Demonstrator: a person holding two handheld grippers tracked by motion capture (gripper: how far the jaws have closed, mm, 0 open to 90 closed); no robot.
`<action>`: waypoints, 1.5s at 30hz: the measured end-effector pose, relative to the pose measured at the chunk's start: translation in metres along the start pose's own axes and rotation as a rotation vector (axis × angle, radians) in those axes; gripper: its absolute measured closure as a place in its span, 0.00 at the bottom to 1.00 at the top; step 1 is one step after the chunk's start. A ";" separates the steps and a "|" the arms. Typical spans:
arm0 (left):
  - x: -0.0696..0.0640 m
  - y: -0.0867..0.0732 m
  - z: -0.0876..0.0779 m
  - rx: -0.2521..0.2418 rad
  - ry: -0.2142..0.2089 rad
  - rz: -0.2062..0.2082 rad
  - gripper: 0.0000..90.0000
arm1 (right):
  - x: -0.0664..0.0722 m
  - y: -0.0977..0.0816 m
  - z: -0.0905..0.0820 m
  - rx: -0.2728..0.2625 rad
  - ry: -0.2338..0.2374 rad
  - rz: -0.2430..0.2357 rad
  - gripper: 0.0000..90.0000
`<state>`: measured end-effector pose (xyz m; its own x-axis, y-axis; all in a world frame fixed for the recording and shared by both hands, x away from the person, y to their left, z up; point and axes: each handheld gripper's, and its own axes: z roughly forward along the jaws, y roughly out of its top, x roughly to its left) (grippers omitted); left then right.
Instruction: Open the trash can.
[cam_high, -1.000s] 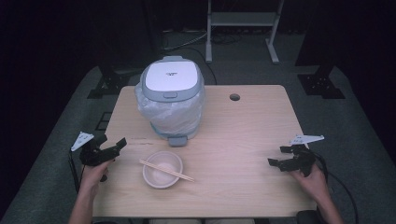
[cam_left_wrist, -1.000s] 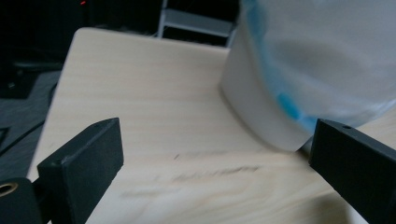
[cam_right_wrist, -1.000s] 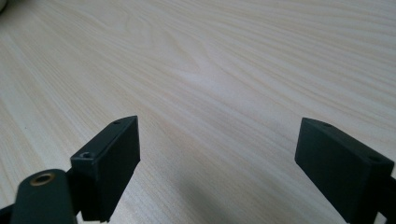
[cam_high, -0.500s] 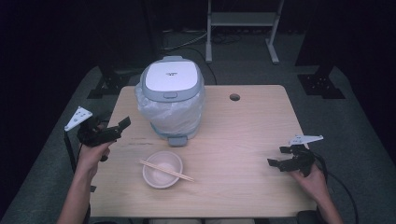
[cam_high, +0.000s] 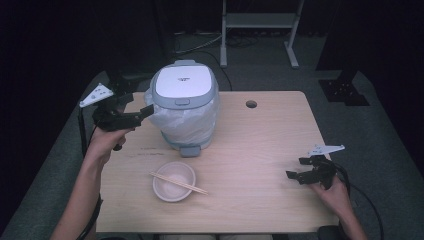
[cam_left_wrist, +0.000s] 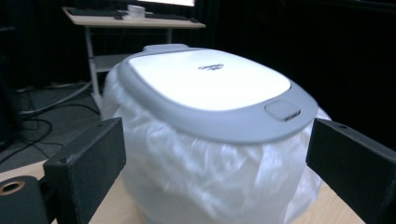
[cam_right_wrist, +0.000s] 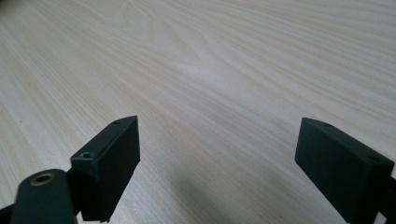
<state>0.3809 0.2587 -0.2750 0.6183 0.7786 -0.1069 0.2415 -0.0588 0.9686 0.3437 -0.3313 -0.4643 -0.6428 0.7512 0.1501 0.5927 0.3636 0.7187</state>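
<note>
Cooker (cam_high: 184, 105) behind bowl (cam_high: 173, 180); chopsticks (cam_high: 178, 183) on bowl.

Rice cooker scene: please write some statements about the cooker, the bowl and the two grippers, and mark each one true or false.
1. The rice cooker has its lid closed. True.
2. The left gripper is clamped on the lid. False: its jaws stand open beside the cooker's plastic-wrapped body, not gripping it.
3. The chopsticks lie across the bowl. True.
4. The bowl stands behind the cooker. False: it stands in front, nearer the person.
5. The right gripper holds the chopsticks. False: it is open and empty, low over the table at the right.
</note>
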 end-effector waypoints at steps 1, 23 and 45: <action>0.001 0.003 0.003 0.003 -0.006 -0.005 0.05 | 0.000 0.000 0.000 0.001 0.000 0.002 0.14; 0.018 0.018 0.061 0.113 0.033 -0.078 0.05 | 0.000 -0.002 0.000 0.009 0.008 0.000 0.14; 0.037 0.014 0.082 0.155 -0.044 -0.219 0.06 | 0.002 -0.005 0.001 0.033 0.015 0.002 0.14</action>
<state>0.4684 0.2355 -0.2835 0.5696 0.7557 -0.3232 0.4826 0.0108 0.8758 0.3405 -0.3310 -0.4682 -0.6489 0.7434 0.1622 0.6096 0.3803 0.6956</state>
